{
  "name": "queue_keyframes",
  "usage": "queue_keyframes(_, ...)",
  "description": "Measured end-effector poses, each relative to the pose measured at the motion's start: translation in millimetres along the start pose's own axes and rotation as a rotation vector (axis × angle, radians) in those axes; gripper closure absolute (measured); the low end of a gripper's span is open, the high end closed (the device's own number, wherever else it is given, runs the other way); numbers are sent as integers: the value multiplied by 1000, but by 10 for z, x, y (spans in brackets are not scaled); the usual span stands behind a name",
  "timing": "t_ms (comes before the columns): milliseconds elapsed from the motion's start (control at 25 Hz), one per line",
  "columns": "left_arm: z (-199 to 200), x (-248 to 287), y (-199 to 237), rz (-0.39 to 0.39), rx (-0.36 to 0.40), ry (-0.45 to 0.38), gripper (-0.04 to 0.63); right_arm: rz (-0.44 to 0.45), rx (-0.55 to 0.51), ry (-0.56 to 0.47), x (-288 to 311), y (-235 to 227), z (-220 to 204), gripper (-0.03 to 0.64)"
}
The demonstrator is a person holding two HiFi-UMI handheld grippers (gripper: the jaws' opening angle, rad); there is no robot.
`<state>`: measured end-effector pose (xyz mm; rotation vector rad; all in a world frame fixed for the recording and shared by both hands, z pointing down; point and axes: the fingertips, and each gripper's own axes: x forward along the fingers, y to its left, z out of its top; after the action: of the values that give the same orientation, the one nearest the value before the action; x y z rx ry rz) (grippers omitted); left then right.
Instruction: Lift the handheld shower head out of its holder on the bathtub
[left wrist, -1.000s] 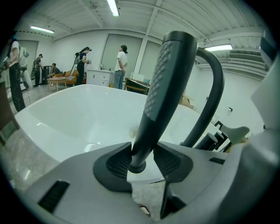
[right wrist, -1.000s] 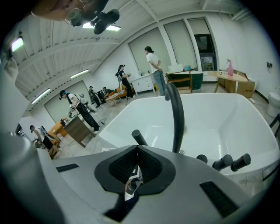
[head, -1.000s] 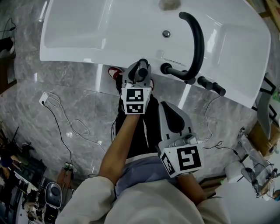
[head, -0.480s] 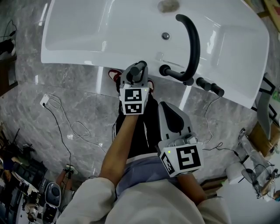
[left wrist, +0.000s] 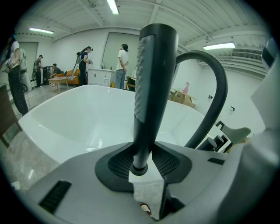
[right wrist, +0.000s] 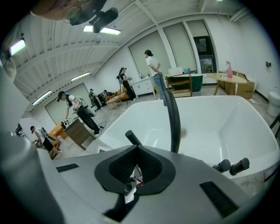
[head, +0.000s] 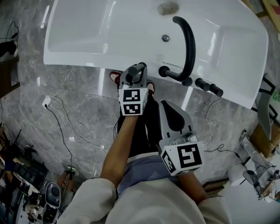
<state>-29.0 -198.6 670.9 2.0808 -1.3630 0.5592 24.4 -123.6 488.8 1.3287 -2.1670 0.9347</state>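
The black handle of the shower head (head: 141,67) stands upright at the near rim of the white bathtub (head: 83,59). My left gripper (head: 137,73) is shut on the handle, and in the left gripper view the handle (left wrist: 153,87) rises from between the two dark pads. A black arched hose (head: 189,41) curves over the tub just to the right and shows behind the handle as a black arch (left wrist: 215,98). My right gripper (head: 169,108) hangs lower, over the person's legs, shut with nothing in it. From the right gripper view (right wrist: 131,175) the handle's tip (right wrist: 132,138) pokes up beyond the jaws.
Two black tap knobs (head: 209,86) sit on the rim right of the hose. The tub's overflow fitting (head: 165,38) and drain (head: 166,6) lie farther in. Cables (head: 65,122) and a white plug (head: 46,99) lie on the grey marble floor. Several people stand far behind the tub (left wrist: 122,65).
The head view has shifted a little. The left gripper stays on the handle at the rim and the right gripper keeps its place.
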Motion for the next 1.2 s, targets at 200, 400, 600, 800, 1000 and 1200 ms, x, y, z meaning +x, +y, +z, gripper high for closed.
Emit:
queue_keyframes(200, 32, -36, -3, 5, 6, 9, 457, 6, -6, -11, -22, -4, 50, 600)
queue_keyframes(400, 71, -91, 10, 18, 11, 4, 457, 15, -15, -23, -43, 6, 113, 600)
queue_keyframes(600, 103, -168, -59, -1, 3, 17, 457, 17, -21, -32, -67, 9, 176, 600)
queue_keyframes(800, 122, -216, -78, 0, -2, 19, 457, 22, -27, -42, -98, 20, 231, 600)
queue_keyframes(1000, 228, -230, -58, 4, -16, 1, 457, 22, -26, -47, -109, 20, 260, 600)
queue_keyframes(1200, 275, -295, -48, 5, -14, 7, 457, 37, -37, -58, -108, 62, 332, 600)
